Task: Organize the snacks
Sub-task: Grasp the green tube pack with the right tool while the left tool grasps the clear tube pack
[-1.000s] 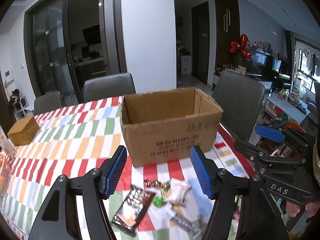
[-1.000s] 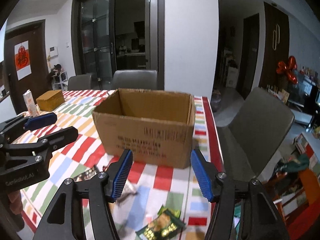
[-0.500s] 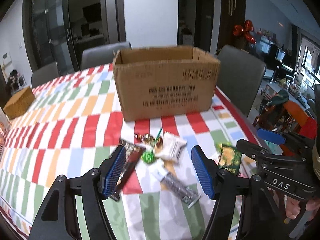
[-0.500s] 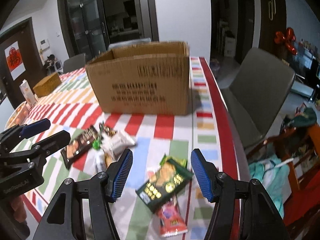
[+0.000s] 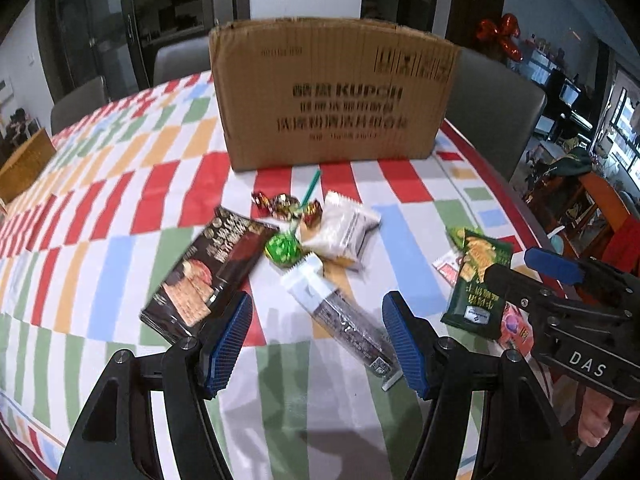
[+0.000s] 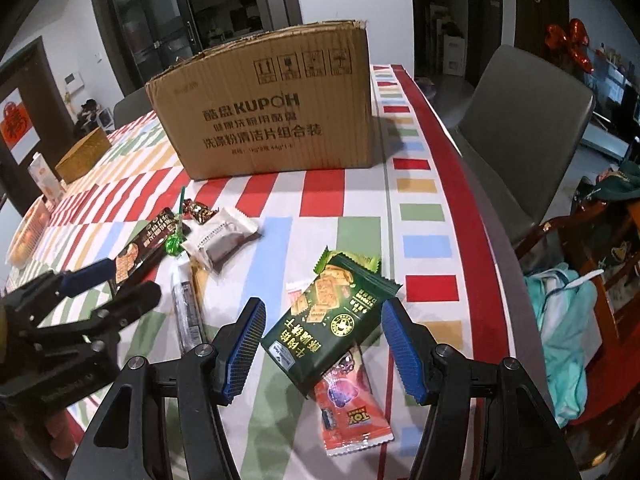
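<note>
A brown cardboard box (image 5: 332,92) stands on the striped tablecloth, also in the right wrist view (image 6: 272,104). Snacks lie in front of it. My left gripper (image 5: 318,342) is open low over a long grey bar packet (image 5: 344,320), with a dark biscuit pack (image 5: 208,268), a green candy (image 5: 283,249) and a white packet (image 5: 344,230) just ahead. My right gripper (image 6: 324,348) is open around a green cracker packet (image 6: 332,316) that overlaps a red toy-candy packet (image 6: 348,404).
Small foil sweets (image 5: 286,206) and a green stick lie near the box. A woven box (image 6: 82,154) and a carton (image 6: 46,180) stand far left. Grey chairs (image 6: 520,120) ring the table. The table's right edge (image 6: 480,220) is close.
Both grippers have dropped and tilted down from facing the box's open top to hovering low over the snacks. The box now looms higher ahead. Both stay open.
</note>
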A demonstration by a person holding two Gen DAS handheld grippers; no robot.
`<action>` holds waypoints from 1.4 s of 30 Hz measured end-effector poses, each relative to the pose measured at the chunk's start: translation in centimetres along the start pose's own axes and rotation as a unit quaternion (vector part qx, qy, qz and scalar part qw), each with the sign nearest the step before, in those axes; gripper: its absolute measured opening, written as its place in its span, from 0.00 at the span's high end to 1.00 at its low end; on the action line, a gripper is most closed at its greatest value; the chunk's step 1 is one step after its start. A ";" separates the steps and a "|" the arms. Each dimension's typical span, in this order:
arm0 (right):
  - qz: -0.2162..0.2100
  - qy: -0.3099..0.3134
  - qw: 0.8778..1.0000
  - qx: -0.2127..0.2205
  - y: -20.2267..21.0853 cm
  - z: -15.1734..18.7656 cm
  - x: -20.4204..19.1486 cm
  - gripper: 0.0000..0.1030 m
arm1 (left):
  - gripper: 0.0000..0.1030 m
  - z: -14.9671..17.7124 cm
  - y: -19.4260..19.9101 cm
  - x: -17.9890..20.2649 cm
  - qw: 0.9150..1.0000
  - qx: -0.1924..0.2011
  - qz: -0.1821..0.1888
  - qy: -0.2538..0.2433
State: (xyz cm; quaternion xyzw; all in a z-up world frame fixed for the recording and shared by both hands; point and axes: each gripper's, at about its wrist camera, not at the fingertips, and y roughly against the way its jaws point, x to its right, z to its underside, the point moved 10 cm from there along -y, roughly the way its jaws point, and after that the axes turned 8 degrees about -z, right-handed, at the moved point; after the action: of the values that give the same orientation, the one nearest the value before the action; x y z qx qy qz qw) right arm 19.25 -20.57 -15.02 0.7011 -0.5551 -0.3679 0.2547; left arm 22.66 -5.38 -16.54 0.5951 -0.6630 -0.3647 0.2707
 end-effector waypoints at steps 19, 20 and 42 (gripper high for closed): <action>0.004 0.013 1.000 -0.026 -3.2 0.0 -0.4 0.41 | 0.38 0.9 -3.8 1.1 0.999 -0.030 -0.004 -0.012; 0.005 0.016 1.000 -0.026 -3.3 -0.1 -0.5 0.41 | 0.40 0.9 -3.9 1.1 0.999 -0.030 -0.005 -0.012; 0.010 0.039 0.999 -0.032 -3.7 -0.3 -1.1 0.87 | 0.81 1.4 -3.1 1.6 0.999 -0.030 0.019 -0.012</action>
State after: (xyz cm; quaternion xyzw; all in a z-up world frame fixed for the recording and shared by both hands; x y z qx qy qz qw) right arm 21.52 -18.64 -17.41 0.7010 -0.5395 -0.3553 0.3022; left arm 23.17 -6.84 -19.97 0.5692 -0.6663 -0.3866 0.2872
